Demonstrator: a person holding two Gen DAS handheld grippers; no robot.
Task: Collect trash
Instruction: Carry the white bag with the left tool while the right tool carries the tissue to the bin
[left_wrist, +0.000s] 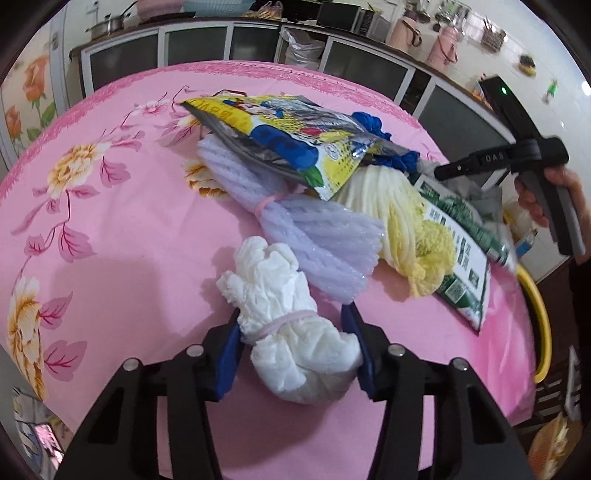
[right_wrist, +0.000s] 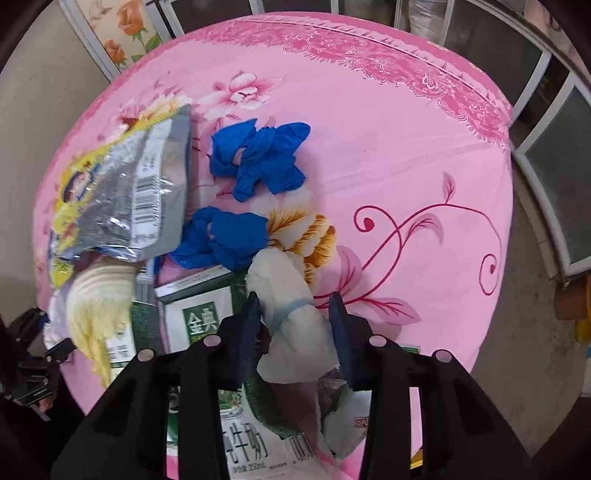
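Where the trash lay heaped on the pink flowered tabletop (left_wrist: 110, 229), my left tongs (left_wrist: 293, 343) had their blue pads pressed on a white crumpled paper wad (left_wrist: 291, 332) tied with a pink band, at the near edge of the pile. My right tongs (right_wrist: 295, 325) were clamped on a second white wad (right_wrist: 291, 317), this one bound with a pale blue band, lying on a green-and-white milk carton (right_wrist: 199, 314). Just beyond the left wad lay a bundle of lavender foam netting (left_wrist: 314, 240), and beside it a yellow foam net (left_wrist: 406, 221). A yellow and blue snack wrapper (left_wrist: 280, 136) rested on top of both, with a green-and-white packet (left_wrist: 461, 258) to the right. In the right wrist view, two knotted blue gloves (right_wrist: 258, 158) sat apart from the wrapper's silver side, on bare cloth. A yellow rim (left_wrist: 539, 314) showed past the tabletop's right edge. Grey-paned cabinets (left_wrist: 221, 48) stood behind.
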